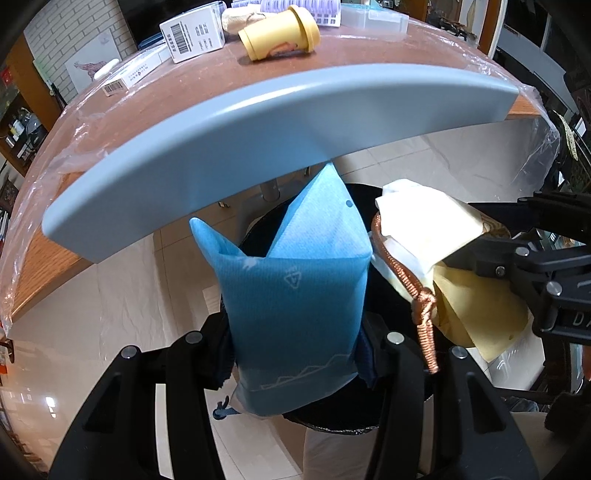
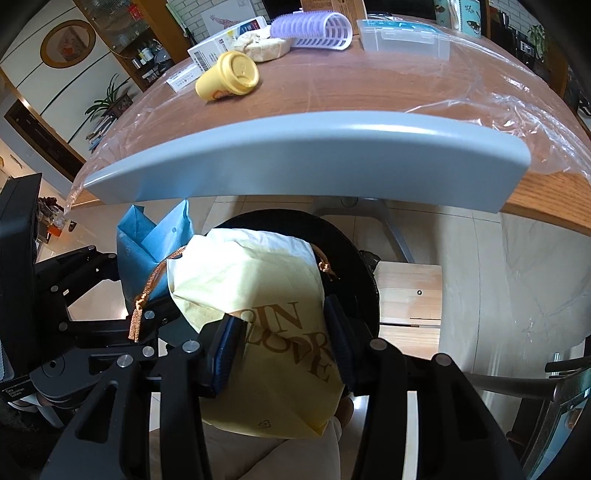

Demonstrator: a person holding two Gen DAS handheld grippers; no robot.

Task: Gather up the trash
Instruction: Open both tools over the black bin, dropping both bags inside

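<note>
My left gripper (image 1: 295,354) is shut on a blue paper bag (image 1: 291,280) and holds it over the round black trash bin (image 1: 384,295) below the table edge. My right gripper (image 2: 282,350) is shut on a pale yellow paper bag (image 2: 258,280) with brown lettering and a copper rope handle (image 2: 147,291), also over the black bin (image 2: 354,243). The yellow bag (image 1: 476,306) and right gripper (image 1: 517,269) show at the right of the left wrist view. The blue bag (image 2: 147,254) and left gripper (image 2: 122,295) show at the left of the right wrist view.
A grey chair back (image 1: 258,122) curves across in front of the wooden table (image 1: 332,59) covered with plastic film. On the table lie a yellow lidded cup (image 2: 229,75), white boxes (image 1: 192,33), a purple hair roller (image 2: 314,29) and a clear plastic box (image 2: 402,35). A wooden stool (image 2: 410,291) stands beside the bin.
</note>
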